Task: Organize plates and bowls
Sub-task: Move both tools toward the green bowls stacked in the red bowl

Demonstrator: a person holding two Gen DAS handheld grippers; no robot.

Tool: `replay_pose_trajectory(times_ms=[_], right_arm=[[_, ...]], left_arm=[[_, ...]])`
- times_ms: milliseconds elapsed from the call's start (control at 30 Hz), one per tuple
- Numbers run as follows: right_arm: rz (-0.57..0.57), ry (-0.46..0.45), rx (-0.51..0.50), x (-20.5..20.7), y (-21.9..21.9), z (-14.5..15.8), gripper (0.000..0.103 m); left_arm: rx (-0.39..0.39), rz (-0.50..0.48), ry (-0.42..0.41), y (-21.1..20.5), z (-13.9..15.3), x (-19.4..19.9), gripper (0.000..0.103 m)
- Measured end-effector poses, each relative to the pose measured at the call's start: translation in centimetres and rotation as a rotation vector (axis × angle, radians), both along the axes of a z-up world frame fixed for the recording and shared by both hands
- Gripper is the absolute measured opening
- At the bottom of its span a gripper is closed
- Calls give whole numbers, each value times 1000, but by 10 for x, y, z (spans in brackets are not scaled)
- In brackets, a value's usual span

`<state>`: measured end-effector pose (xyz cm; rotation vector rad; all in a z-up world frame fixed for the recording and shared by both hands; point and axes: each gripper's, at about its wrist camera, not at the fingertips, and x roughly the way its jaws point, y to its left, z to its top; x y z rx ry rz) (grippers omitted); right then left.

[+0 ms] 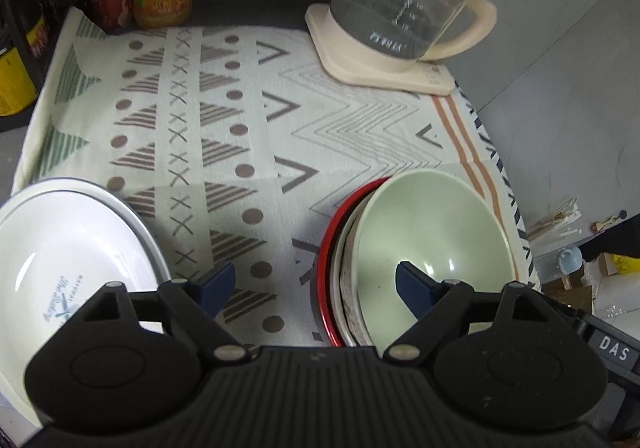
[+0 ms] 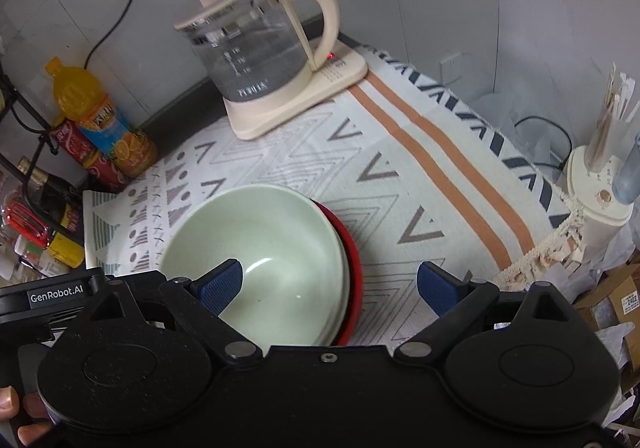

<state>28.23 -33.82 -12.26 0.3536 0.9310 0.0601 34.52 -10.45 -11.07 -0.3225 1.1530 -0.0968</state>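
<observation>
On the patterned cloth (image 1: pixel 248 95) we have the bowls gathered into one nest: a pale green bowl (image 1: pixel 432 248) sits inside a speckled whitish one, and both rest in a red bowl (image 1: pixel 326 272), which saves room and lets the stack travel as one. Off to the left lies a white plate (image 1: pixel 64 260) on a second, grey-rimmed dish, apart from the bowls, so like is kept with like.

Our left gripper (image 1: pixel 316 288) hangs over the gap between plate and nest, its blue pads spread wide and holding nothing. Our right gripper (image 2: pixel 330 288) is equally wide and empty; one pad hovers above the green bowl's hollow, and we judge it is not touching, though the angle leaves that uncertain.

Behind, a glass kettle (image 2: pixel 256 59) stands on its cream base against a grey wall, with an orange drink bottle (image 2: pixel 100 123) and red cans in the corner. The cloth's fringed edge hangs over clutter and cardboard boxes below.
</observation>
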Motion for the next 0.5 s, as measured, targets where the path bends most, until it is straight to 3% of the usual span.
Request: replay_pose_trajectory(times_ms=[233, 500], right_arm=[[30, 68, 7, 14, 0, -30, 85], [62, 140, 40, 31, 1, -56, 62]], left_arm=[[17, -13, 38, -7, -16, 7, 78], [14, 6, 87, -9, -33, 13, 52]])
